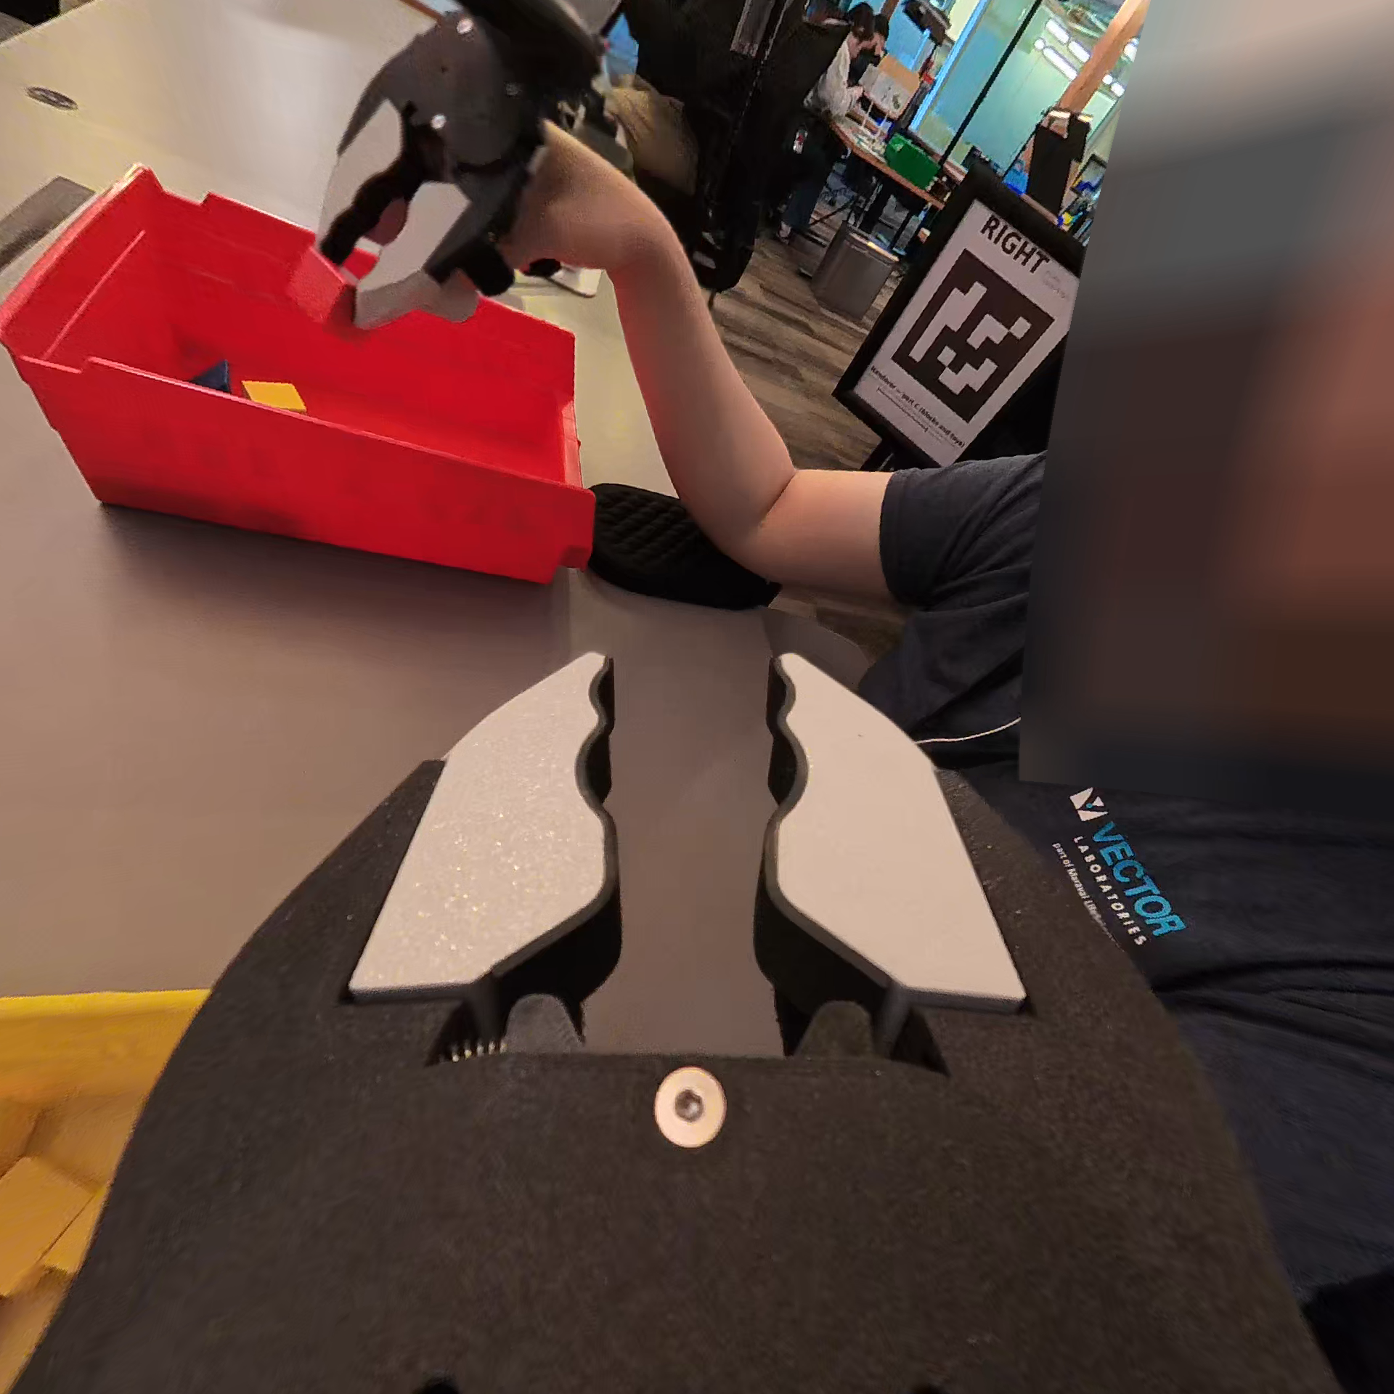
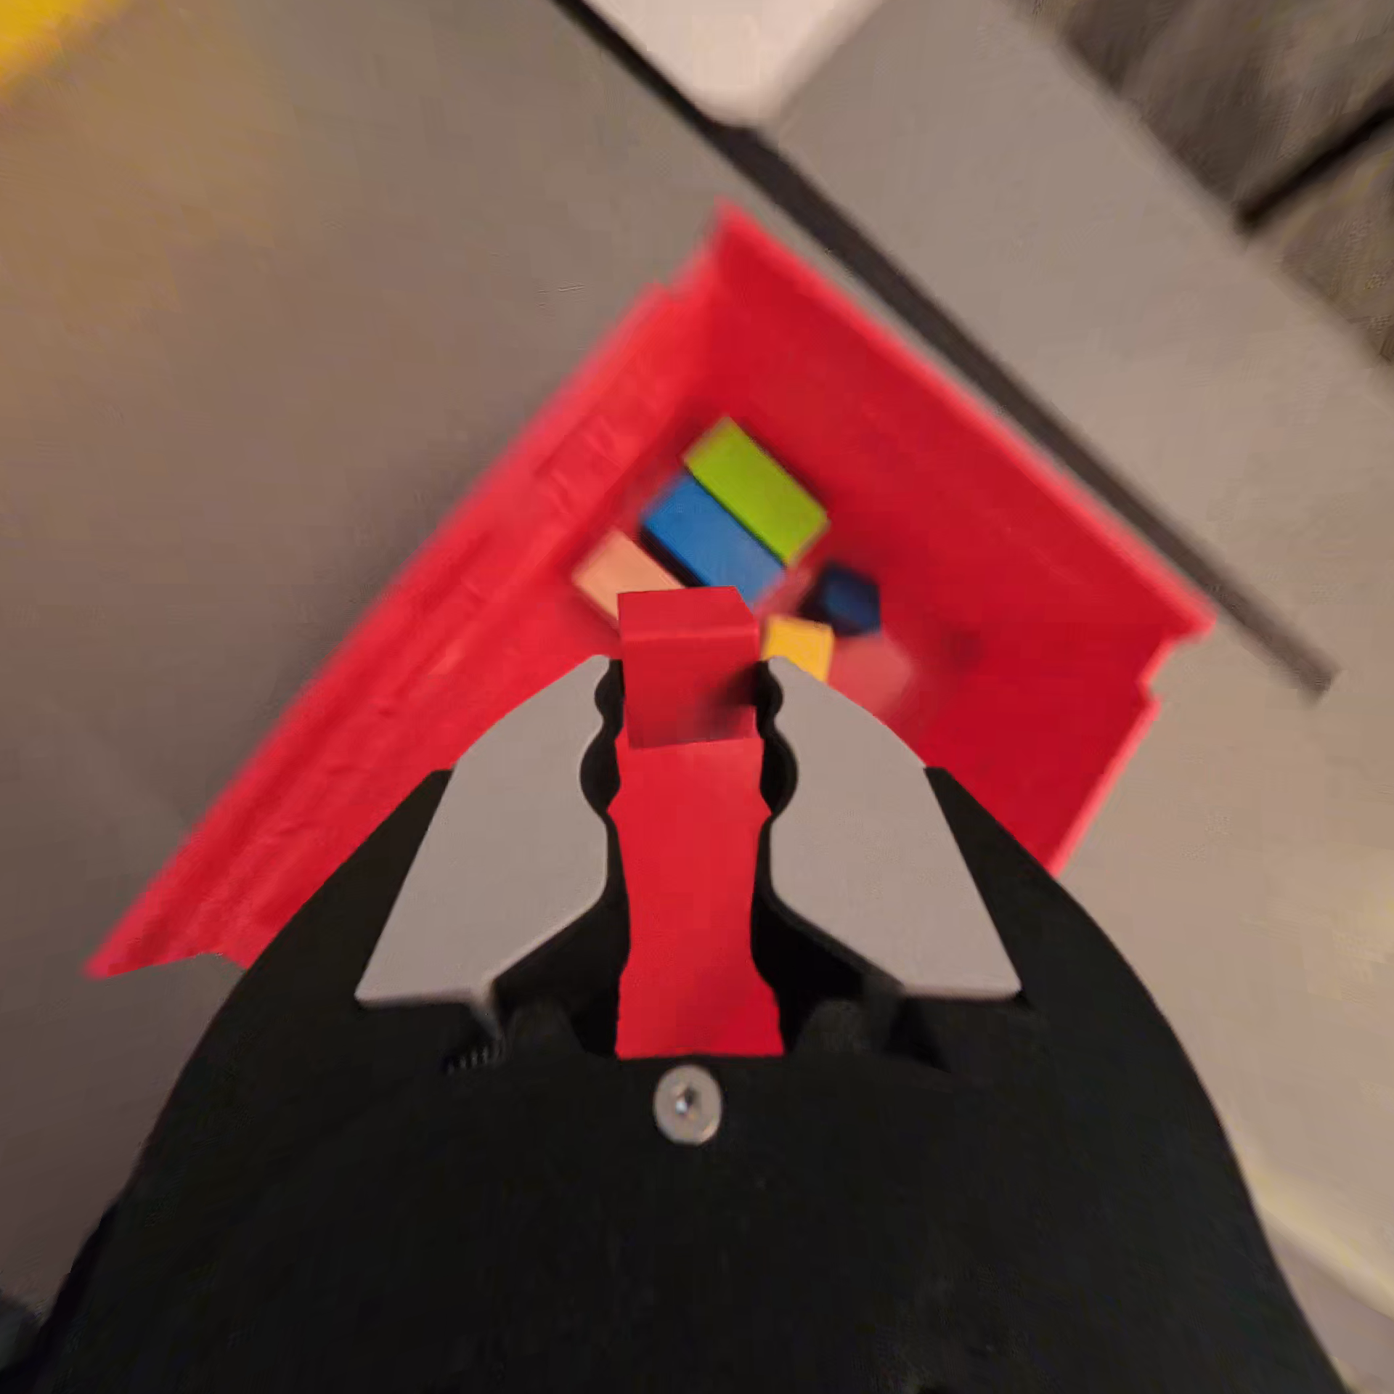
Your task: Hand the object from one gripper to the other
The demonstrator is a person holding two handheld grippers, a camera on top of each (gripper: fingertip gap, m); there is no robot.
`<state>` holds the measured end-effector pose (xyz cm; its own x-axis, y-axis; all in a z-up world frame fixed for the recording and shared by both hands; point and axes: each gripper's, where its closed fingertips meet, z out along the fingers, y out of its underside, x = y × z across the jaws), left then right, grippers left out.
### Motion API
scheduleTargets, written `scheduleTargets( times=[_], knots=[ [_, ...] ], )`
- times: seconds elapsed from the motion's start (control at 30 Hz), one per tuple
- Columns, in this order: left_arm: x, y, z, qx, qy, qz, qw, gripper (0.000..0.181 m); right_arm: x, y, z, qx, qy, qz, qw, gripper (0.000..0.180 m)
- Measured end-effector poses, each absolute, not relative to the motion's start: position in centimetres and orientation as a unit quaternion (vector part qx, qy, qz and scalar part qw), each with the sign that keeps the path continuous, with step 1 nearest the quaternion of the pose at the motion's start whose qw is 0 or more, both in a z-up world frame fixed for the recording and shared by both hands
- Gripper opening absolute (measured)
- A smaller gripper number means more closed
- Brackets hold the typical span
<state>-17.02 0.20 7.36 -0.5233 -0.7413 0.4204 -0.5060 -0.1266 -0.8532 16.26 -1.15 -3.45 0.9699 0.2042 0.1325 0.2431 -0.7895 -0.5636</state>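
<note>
Red block (image 2: 686, 664) in right tool (image 2: 688, 667) (over bin (image 2: 943, 422))

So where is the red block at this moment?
In the right wrist view, the red block sits between the tips of the right gripper, above the red bin, near the blue block and yellow block.

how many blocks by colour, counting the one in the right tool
red block, held in the right tool: 1
green block: 1
blue block: 1
dark blue block: 1
yellow block: 1
peach block: 1
Total: 6; the last 5 lie in the bin.
</note>
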Motion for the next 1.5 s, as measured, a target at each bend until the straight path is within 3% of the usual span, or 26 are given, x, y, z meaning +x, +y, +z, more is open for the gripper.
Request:
scheduleTargets(
  times=[0.17, 0.3, 0.73, 1.5],
  knots=[
    [-16.7, -0.6, 6.7, -0.483, 0.666, -0.562, 0.088, 0.038, 21.2, -3.5, -10.1, -0.987, -0.009, -0.033, 0.159, 0.034],
    [-16.5, -1.0, 5.9, -0.489, 0.676, -0.546, 0.078, 0.038, 22.1, -3.4, -12.1, -0.991, 0.025, -0.033, 0.13, 0.034],
    [-16.2, -1.7, 5.0, -0.495, 0.69, -0.525, 0.062, 0.036, 26.3, -0.5, -13.0, -0.973, 0.099, -0.123, 0.171, 0.034],
    [-15.5, -2.4, 4.0, -0.5, 0.7, -0.509, 0.042, 0.035, 28.0, 1.8, -14.3, -0.961, 0.138, -0.141, 0.194, 0.035]
  ],
)
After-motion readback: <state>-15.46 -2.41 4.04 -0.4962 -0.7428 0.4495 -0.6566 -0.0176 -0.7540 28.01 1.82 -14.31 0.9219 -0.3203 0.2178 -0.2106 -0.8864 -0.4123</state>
